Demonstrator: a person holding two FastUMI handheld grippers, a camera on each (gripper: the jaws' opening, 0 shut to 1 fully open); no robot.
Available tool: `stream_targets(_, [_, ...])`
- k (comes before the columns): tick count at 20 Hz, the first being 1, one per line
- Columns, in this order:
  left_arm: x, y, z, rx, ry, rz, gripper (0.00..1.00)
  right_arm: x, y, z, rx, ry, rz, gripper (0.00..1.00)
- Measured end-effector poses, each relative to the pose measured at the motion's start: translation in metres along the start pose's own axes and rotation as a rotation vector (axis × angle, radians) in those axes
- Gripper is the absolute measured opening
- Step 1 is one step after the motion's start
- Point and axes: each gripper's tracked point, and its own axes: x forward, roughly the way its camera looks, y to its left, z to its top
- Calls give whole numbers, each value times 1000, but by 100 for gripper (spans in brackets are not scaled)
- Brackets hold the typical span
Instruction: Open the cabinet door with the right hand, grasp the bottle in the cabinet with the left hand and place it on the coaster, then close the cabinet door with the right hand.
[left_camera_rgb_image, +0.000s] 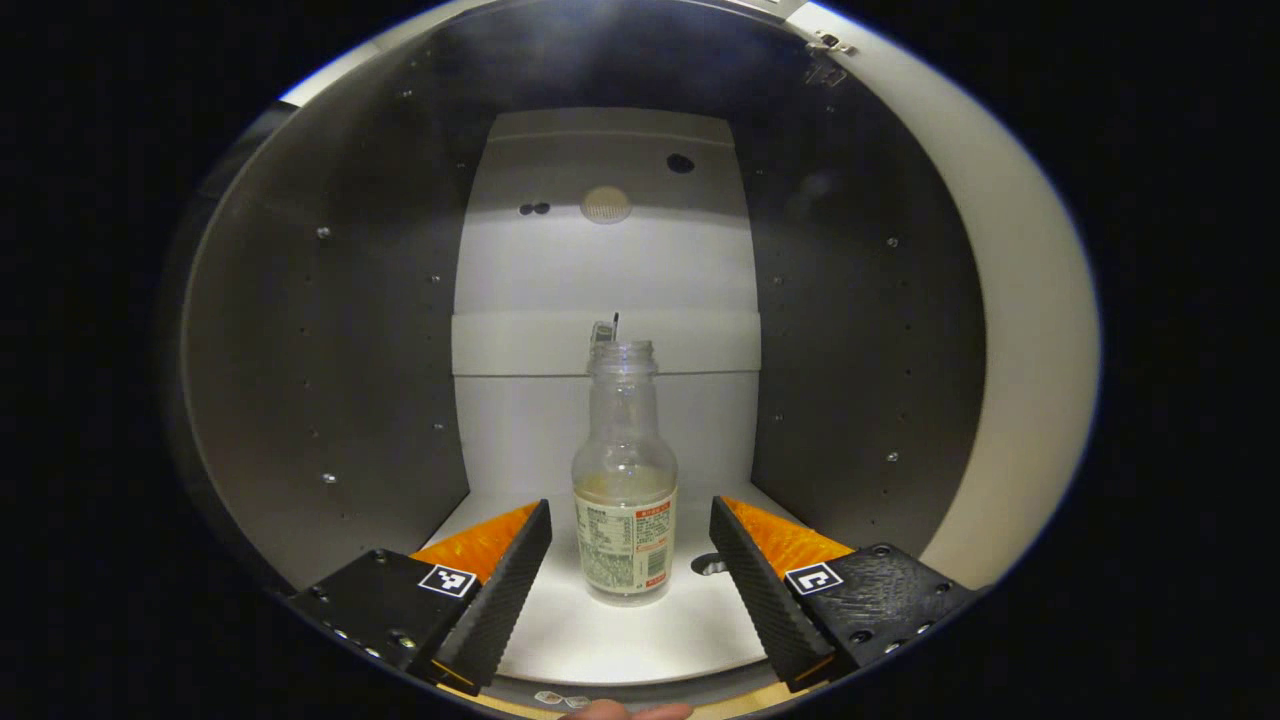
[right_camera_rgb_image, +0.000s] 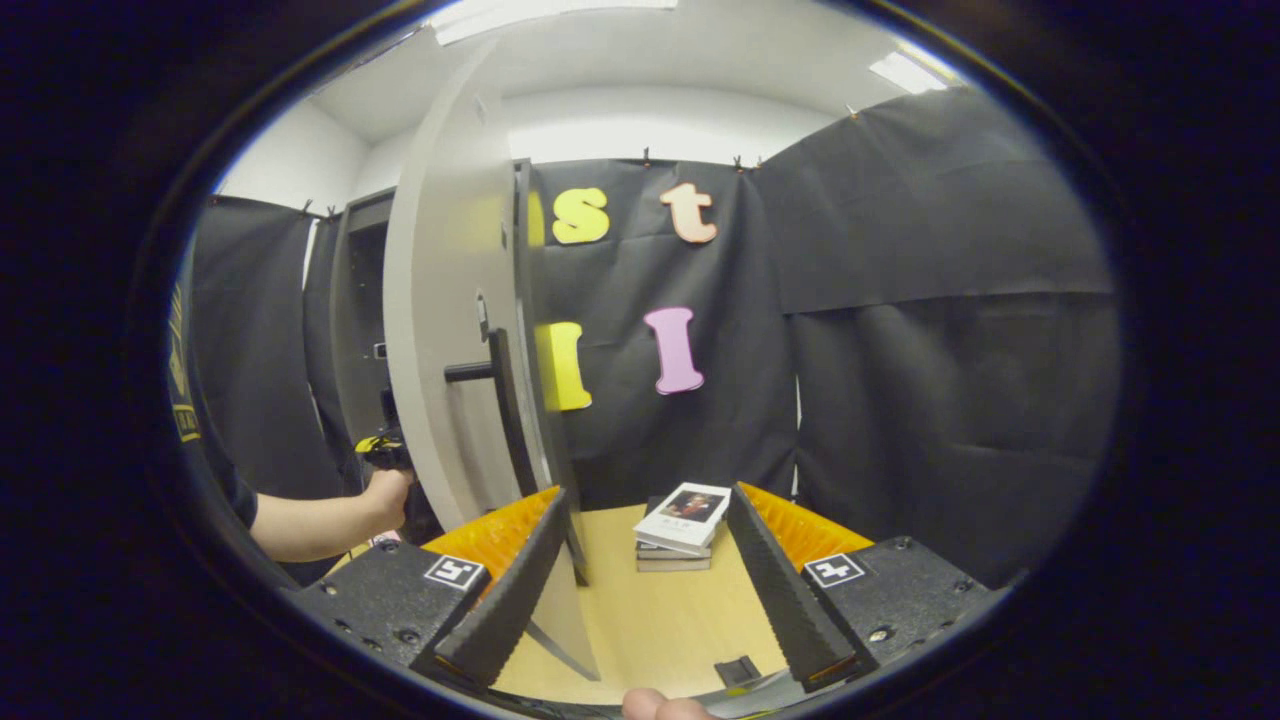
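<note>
Lower centre of the left gripper view, the left gripper (left_camera_rgb_image: 630, 560) gapes wide around the upright bottle (left_camera_rgb_image: 625, 490), untouched; cabinet (left_camera_rgb_image: 330, 400) walls flank it. In the right gripper view the right gripper (right_camera_rgb_image: 650, 560) is spread, empty; the open cabinet door (right_camera_rgb_image: 450, 330) stands centre-left.

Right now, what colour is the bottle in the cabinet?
Clear glass bottle with a white printed label; best seen in the left gripper view.

- The left gripper (left_camera_rgb_image: 630, 560) points level and straight ahead, its fingers spread wide apart and closed on nothing.
- The right gripper (right_camera_rgb_image: 645, 575) is held level too, fingers equally wide apart, gripping nothing.
- In the right gripper view, the person's left hand (right_camera_rgb_image: 385, 492) shows at far left, forearm bare and outstretched, fist wrapped round the other gripper's handle.
</note>
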Motion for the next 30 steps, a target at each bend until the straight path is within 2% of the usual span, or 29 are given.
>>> stream_targets(1, [8,2,-4,2,19,3,96,1,0,-2,12,2,-10,97])
stream_targets(3, [22,5,-7,1,39,7,97,5,2,-3,22,10,-22,99])
stream_targets(4, [25,7,-8,6,41,18,96,6,4,-3,20,12,-25,95])
stream_targets(5, [30,9,-9,6,47,33,96,5,6,-5,17,14,-29,95])
stream_targets(6, [34,10,-10,1,55,39,96,6,7,-4,17,13,-33,99])
stream_targets(7, [39,10,-13,-3,68,44,96,8,6,-5,16,19,-39,95])
stream_targets(9, [46,9,-16,-22,82,30,96,11,9,-8,11,34,-39,95])
stream_targets(10, [47,7,-17,-37,84,16,100,12,9,-8,11,34,-41,95])
stream_targets(11, [45,8,-16,-43,82,17,90,13,10,-7,12,34,-38,95])
stream_targets(12, [44,11,-15,-36,83,29,67,13,11,-7,14,33,-38,95])
stream_targets(13, [43,10,-15,-29,84,30,76,13,11,-8,17,33,-38,95])
stream_targets(16, [37,12,-10,-34,72,21,77,15,11,-8,33,38,-29,95])
stream_targets(17, [31,14,-5,-33,62,24,77,15,10,-9,37,36,-27,95])
stream_targets(18, [20,16,-3,-38,55,19,77,16,8,-8,42,30,-26,99])
stream_targets(21, [-14,18,7,-64,38,5,77,18,2,-14,46,36,-3,99])
stream_targets(22, [-29,23,11,-62,28,15,77,19,-1,-18,44,56,12,95])
stream_targets(23, [-44,25,16,-61,12,23,77,18,-5,-23,38,77,28,99])
stream_targets(26, [-87,31,25,-56,-46,51,76,16,-17,-19,15,62,94,99])
stream_targets(29, [-137,44,18,-21,-81,121,76,10,-20,-26,-18,75,192,99])
stream_targets(30, [-160,50,23,-21,-91,135,76,8,-22,-32,-35,89,222,95])
